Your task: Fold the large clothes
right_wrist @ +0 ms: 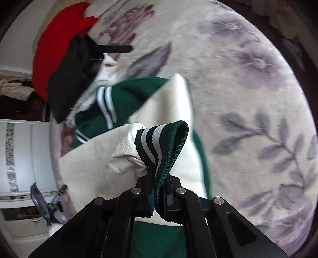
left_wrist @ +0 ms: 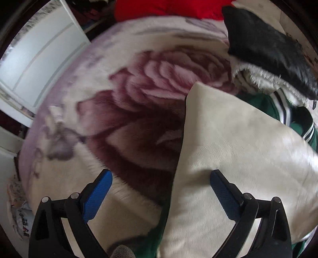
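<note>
A green varsity jacket with cream sleeves and striped ribbed trim lies on a floral blanket. My right gripper is shut on the jacket's striped green cuff, with the cream sleeve end bunched beside it. My left gripper is open and empty, hovering over the blanket and the edge of a cream sleeve panel. The left gripper also shows in the right wrist view at the lower left. Green fabric with striped trim peeks out beyond the cream panel.
A black garment with a fuzzy white lining and a red garment lie at the blanket's far side; they also show in the right wrist view. White cabinets stand beside the bed.
</note>
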Demonstrator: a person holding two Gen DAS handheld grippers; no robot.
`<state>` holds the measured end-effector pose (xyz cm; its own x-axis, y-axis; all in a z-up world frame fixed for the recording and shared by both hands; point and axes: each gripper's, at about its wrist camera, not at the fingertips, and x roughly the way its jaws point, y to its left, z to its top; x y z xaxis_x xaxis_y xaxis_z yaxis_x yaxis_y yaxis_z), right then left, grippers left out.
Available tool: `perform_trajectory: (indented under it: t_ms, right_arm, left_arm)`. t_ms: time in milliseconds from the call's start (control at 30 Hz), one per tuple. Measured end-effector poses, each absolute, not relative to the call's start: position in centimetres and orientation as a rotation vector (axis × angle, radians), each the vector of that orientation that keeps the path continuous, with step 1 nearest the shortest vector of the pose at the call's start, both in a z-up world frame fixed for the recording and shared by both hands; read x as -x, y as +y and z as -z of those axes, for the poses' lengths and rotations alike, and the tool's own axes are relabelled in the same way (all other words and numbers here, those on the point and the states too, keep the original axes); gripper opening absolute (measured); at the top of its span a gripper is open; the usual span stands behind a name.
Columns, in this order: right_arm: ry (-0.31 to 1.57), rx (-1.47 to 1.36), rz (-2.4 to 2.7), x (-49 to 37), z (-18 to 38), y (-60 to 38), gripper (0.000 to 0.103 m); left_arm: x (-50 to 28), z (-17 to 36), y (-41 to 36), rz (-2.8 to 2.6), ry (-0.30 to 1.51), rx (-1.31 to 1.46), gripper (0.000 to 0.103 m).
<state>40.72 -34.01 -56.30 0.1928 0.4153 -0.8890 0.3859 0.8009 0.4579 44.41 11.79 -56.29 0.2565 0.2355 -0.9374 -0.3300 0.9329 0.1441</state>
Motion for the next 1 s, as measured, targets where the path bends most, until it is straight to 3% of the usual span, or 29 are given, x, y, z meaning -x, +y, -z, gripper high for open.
perform_trajectory:
  t_ms: [267, 333, 400, 500, 700, 833, 867, 933, 1000]
  right_arm:
    - [1.608, -0.557, 0.084, -41.8, 63.4, -32.1, 0.009]
    - [1.649, -0.533, 0.089, -42.3, 63.8, -31.8, 0.018]
    - [1.671, -0.543, 0.095, -42.4, 62.9, -32.1, 0.04]
    - [1.616, -0.548, 0.113, -41.9, 59.2, -33.1, 0.052]
    - [1.425, -0.527, 0.033, -42.1, 53.3, -31.3, 0.052]
    - [1.523, -0.527, -0.074, -44.4, 58.1, -27.7, 0.052]
    - [1.586, -0.475, -0.033, -44.9, 60.2, -27.5, 0.048]
    - [1.697, -0.473, 0.001, -45.6, 64.0, -27.5, 0.045]
    - [1.731, -0.48, -0.019, -46.7, 63.6, -27.6, 0.047]
  left_arm:
    - [-45.1, 60.9, 14.4, -0.323, 1.333, 0.207, 0.103]
    - [-44.9, 59.8, 14.2, -0.326, 1.331, 0.184, 0.103]
    - [-44.5, 57.7, 13.2, -0.343, 1.305, 0.112, 0.103]
    - [-43.3, 54.6, 11.4, -0.317, 1.229, 0.073, 0.103]
    - [-45.3, 56.0, 8.9, -0.334, 1.228, -0.029, 0.103]
    - [-47.7, 60.5, 9.9, -0.316, 1.329, 0.008, 0.103]
    - [-47.7, 60.9, 10.4, -0.299, 1.322, 0.065, 0.103]
    - [-47.6, 60.5, 10.7, -0.301, 1.322, 0.085, 0.103]
    - [-47.1, 58.8, 10.3, -0.319, 1.298, 0.042, 0.103]
